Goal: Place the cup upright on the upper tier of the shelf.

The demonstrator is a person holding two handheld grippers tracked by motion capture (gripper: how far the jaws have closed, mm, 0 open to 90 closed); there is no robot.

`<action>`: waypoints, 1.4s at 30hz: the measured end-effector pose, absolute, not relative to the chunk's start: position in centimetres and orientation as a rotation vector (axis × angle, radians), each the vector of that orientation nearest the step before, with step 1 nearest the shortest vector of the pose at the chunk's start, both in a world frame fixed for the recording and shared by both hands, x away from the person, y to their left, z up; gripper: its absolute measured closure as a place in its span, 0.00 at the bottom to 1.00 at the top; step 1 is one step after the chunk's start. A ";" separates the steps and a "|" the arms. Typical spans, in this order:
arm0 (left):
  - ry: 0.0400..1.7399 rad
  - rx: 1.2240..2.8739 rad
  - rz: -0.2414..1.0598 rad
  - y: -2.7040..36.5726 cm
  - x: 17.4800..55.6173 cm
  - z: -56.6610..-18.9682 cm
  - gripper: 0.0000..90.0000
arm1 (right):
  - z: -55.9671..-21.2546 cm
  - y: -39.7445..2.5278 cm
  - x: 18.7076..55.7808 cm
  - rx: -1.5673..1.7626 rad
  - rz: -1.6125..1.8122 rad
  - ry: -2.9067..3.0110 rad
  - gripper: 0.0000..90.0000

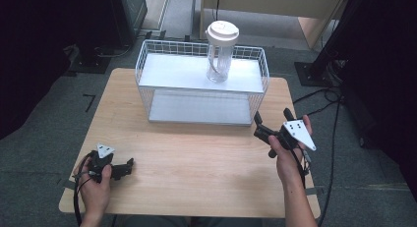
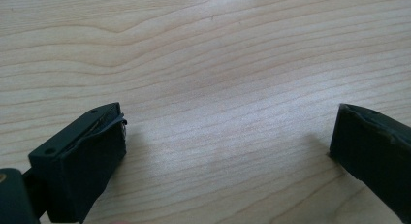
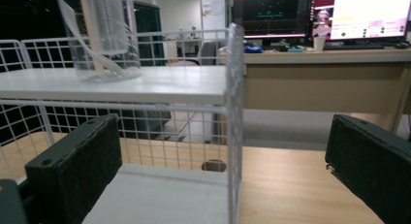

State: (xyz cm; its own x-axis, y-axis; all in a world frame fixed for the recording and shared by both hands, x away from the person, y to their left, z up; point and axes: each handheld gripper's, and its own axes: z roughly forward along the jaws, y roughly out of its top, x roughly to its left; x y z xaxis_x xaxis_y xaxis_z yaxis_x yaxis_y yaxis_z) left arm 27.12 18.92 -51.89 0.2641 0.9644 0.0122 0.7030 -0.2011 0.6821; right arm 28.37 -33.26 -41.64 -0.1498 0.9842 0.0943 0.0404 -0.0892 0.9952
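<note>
A clear jug (image 1: pixel 221 52) with a white lid stands on the top shelf of a white wire rack (image 1: pixel 201 84) at the far side of the wooden counter (image 1: pixel 196 158). The left tongs (image 1: pixel 123 169) rest low near the front-left corner, jaws wide (bare wood between them). The right tongs (image 1: pixel 263 131) hover just beside the rack's right end, jaws wide and empty.

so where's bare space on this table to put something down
The widest bare patch is the wood of the table between the left tool, the right tool and the front of the wire rack. The rack's lower shelf is bare too. Its top shelf carries the clear jug.
</note>
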 end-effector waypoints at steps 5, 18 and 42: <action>1.502 1.980 0.606 18.9 27.1 -51.9 0.00 | -43.2 -34.4 27.1 1.270 1.358 1.290 0.00; 1.503 1.978 0.605 18.9 27.1 -51.9 0.00 | -47.5 -36.4 24.0 1.359 1.282 1.318 0.00; 1.503 1.978 0.605 18.9 27.1 -51.9 0.00 | -51.9 -40.0 19.2 1.479 1.139 1.367 0.00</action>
State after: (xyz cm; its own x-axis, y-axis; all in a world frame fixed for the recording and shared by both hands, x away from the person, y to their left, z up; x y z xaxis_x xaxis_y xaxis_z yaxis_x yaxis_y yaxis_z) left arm 27.12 18.92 -51.88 0.2639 0.9645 0.0115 0.7031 -0.2006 0.6822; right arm 19.25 -39.99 -51.93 0.0083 0.9957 0.0924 0.2709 -0.0912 0.9583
